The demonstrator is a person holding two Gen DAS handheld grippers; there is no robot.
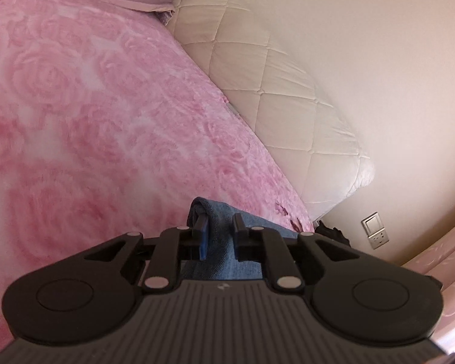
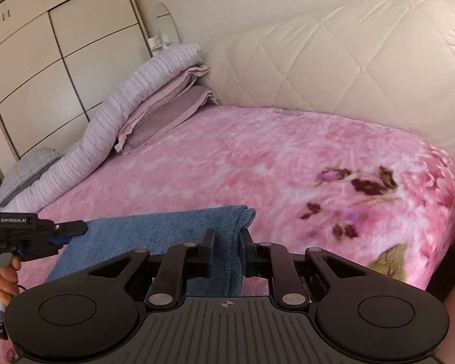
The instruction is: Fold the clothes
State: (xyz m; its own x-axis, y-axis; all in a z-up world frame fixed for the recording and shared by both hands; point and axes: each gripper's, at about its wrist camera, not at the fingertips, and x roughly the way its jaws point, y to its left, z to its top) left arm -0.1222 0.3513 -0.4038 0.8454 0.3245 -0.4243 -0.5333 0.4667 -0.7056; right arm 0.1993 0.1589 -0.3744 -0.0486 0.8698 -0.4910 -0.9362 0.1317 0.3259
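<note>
A blue folded garment [image 2: 154, 233] lies on the near side of the pink bed. My right gripper [image 2: 226, 244] is shut on its right-hand folded edge, with the cloth pinched between the two black fingers. My left gripper [image 2: 75, 227] enters from the left, held by a hand [image 2: 3, 276], and bites the garment's left edge. In the left wrist view the blue garment [image 1: 218, 212] stands up between the fingers of the left gripper [image 1: 220, 232], which is shut on a thick fold. The rest of the garment is hidden under the gripper bodies.
A pink rose-patterned blanket [image 2: 257, 163] covers the bed. A cream quilted headboard [image 2: 348, 69] stands behind it. Folded striped bedding and pillows [image 2: 142, 97] are piled at the far left. A wardrobe [image 2: 45, 69] is beyond. A wall socket [image 1: 376, 230] sits low by the bed's corner.
</note>
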